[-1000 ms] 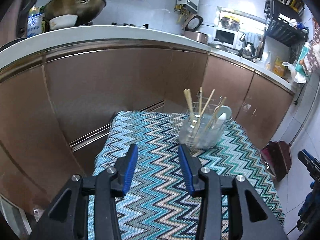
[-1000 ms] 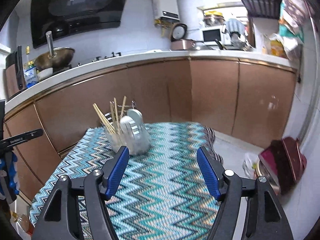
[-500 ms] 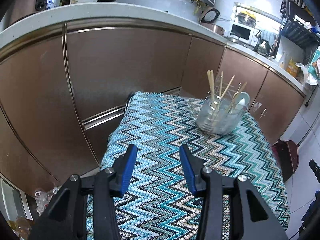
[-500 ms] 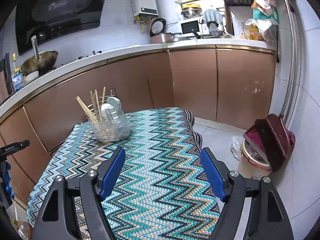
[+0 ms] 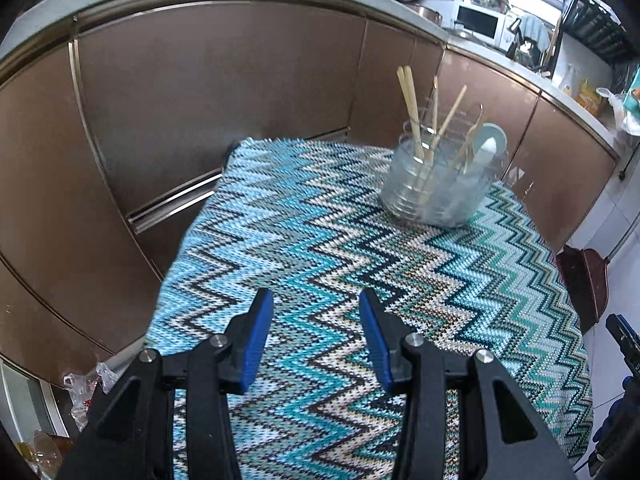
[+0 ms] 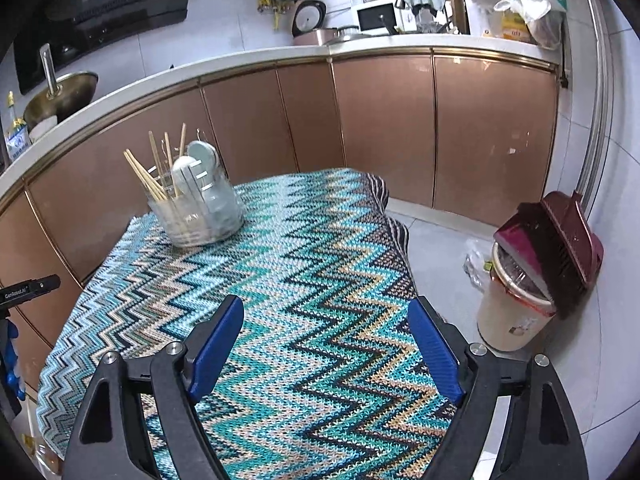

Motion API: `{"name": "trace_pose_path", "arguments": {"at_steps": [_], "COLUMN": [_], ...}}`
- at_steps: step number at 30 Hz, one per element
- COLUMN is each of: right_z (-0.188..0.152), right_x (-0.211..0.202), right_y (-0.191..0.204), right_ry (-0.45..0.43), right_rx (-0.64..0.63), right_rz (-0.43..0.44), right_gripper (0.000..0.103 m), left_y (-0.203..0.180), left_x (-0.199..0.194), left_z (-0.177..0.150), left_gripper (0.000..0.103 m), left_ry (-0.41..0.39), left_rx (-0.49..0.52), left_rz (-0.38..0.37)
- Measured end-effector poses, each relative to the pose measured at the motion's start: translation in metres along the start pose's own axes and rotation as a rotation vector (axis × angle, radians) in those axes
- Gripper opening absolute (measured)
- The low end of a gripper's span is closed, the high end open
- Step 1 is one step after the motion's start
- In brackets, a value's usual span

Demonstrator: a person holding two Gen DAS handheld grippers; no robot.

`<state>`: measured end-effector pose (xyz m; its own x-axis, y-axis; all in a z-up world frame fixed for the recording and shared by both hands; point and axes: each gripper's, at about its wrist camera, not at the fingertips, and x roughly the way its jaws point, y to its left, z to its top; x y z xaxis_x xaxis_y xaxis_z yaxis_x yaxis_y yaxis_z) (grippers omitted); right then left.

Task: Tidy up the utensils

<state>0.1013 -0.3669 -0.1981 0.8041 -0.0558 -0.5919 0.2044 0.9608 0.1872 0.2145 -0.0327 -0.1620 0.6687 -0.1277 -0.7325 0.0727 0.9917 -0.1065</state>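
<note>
Only utensil jar (image 5: 438, 184) (image 6: 200, 210) stands on tablecloth (image 5: 320, 248) (image 6: 304, 280); near cloth bare, cabinets (image 5: 208, 92) close behind.

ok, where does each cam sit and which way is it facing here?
Left wrist: on the left tongs, looking forward and down over the zigzag tablecloth to the clear utensil jar; only its open blue-padded fingers show.
Right wrist: on the right tongs, facing cabinets, jar left, bin right; open fingers show.
Shared: jar, tablecloth, cabinets.
</note>
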Motion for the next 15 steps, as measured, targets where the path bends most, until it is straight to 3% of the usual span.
{"name": "trace_pose_path", "arguments": {"at_steps": [15], "right_z": [-0.006], "right_x": [0.026], "right_y": [-0.005], "right_ry": [0.077], "right_rx": [-0.024], "right_rz": [-0.029], "right_gripper": [0.087], "left_y": [-0.009], "left_x": [0.030], "left_z": [-0.009], "left_gripper": [0.043], "left_ry": [0.044], "left_rx": [0.004], "left_rz": [0.001]}}
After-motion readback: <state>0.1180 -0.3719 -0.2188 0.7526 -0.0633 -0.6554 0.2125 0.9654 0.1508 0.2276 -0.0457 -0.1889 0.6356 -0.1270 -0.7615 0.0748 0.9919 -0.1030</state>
